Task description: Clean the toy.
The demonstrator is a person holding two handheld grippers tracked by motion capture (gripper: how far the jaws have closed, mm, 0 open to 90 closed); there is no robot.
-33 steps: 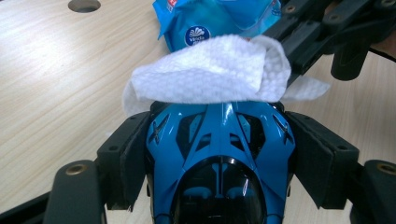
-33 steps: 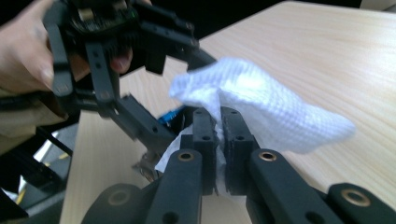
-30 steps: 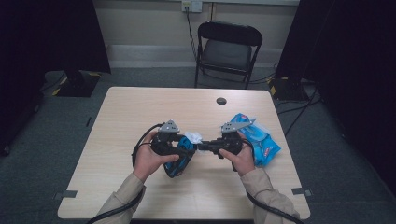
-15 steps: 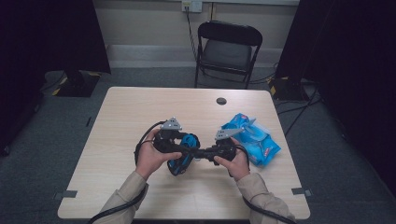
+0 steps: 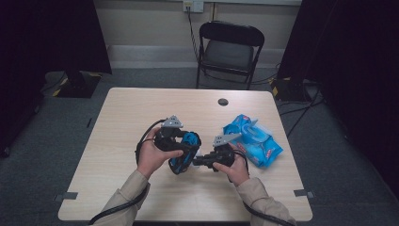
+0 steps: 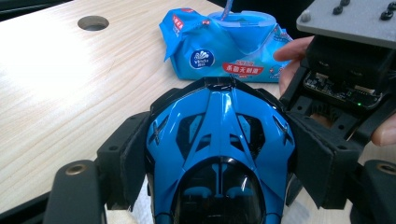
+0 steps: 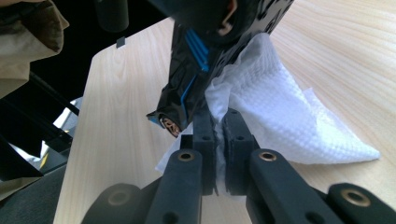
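My left gripper (image 6: 219, 161) is shut on a glossy blue and black toy car (image 6: 219, 135), one pad (image 6: 126, 158) on each flank, and holds it up over the table middle (image 5: 186, 150). My right gripper (image 7: 222, 119) is shut on a white wipe (image 7: 285, 112). The wipe lies bunched against the underside of the toy car (image 7: 196, 65) and trails onto the wooden table (image 7: 126, 116). In the high view the right gripper (image 5: 196, 162) points left at the car's lower end. A blue wipes pack (image 5: 251, 139) lies to the right, its lid up.
A round cable hole (image 5: 223, 101) sits in the table near the far edge. Beyond the table stands a black folding chair (image 5: 228, 49). The wipes pack (image 6: 224, 51) lies just past the car in the left gripper view. Cables trail off both grippers toward the near edge.
My right gripper has moved left and down from beside the wipes pack, bringing the white wipe in under the toy car. The left gripper and the car have stayed about where they were.
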